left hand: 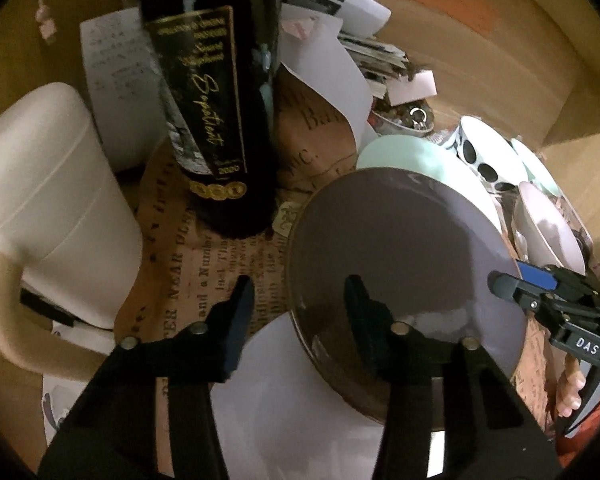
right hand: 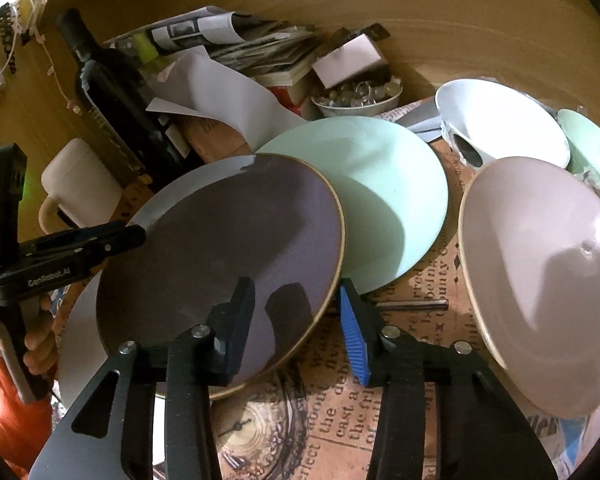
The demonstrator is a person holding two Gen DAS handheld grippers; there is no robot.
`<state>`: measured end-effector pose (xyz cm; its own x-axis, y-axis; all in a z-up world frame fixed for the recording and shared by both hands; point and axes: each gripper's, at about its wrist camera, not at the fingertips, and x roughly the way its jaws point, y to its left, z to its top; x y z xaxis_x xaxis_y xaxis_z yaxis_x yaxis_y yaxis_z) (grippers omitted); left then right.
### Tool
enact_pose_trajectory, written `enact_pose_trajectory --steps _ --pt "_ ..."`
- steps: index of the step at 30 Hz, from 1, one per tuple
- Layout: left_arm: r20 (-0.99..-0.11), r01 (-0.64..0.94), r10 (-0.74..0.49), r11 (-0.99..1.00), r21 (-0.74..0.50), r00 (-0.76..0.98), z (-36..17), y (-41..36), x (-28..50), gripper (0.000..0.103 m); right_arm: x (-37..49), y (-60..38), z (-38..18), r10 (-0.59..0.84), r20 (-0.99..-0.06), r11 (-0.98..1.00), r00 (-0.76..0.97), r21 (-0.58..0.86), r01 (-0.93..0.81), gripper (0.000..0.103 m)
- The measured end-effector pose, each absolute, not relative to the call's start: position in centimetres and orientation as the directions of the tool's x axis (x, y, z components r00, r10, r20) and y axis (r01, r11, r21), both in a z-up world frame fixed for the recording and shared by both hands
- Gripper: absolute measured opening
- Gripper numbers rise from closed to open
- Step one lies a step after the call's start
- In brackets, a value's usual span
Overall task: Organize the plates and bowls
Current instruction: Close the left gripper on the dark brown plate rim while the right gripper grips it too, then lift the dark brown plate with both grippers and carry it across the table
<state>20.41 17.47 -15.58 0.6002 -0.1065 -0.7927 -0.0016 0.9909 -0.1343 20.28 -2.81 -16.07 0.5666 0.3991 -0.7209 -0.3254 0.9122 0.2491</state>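
Right gripper (right hand: 296,332) gaping, straddling grey plate (right hand: 228,264) rim | left gripper (left hand: 300,320) spread wide, likewise straddling plate's opposite rim | mint plate (right hand: 384,196) lying just beyond

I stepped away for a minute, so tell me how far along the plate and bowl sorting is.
Early stage. Nothing looks stacked yet, except that the grey plate lies partly over a white plate. In hand: both open grippers, left and right, straddle the grey plate's rim without clamping. Left to do: the mint plate, pink bowl, white bowl and mint bowl sit scattered on the newsprint mat.
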Motion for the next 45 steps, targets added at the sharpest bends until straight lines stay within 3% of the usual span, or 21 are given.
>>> enact_pose_trajectory --steps 4,12,45 --pt "-0.802 0.023 -0.129 0.990 -0.142 0.583 -16.0 17.3 21.0 0.033 20.6 -2.6 -16.2 0.398 -0.727 0.913 0.560 0.252 -0.322 0.034" --pt "-0.813 0.052 -0.153 0.987 -0.150 0.563 -16.3 17.0 21.7 0.033 21.0 -2.9 -16.4 0.415 -0.723 0.907 0.552 0.282 -0.312 0.027" --pt "-0.741 0.069 -0.146 0.989 -0.134 0.655 -13.0 14.6 16.4 0.032 17.1 -5.6 -12.9 0.418 -0.656 0.907 0.628 0.273 -0.319 0.024"
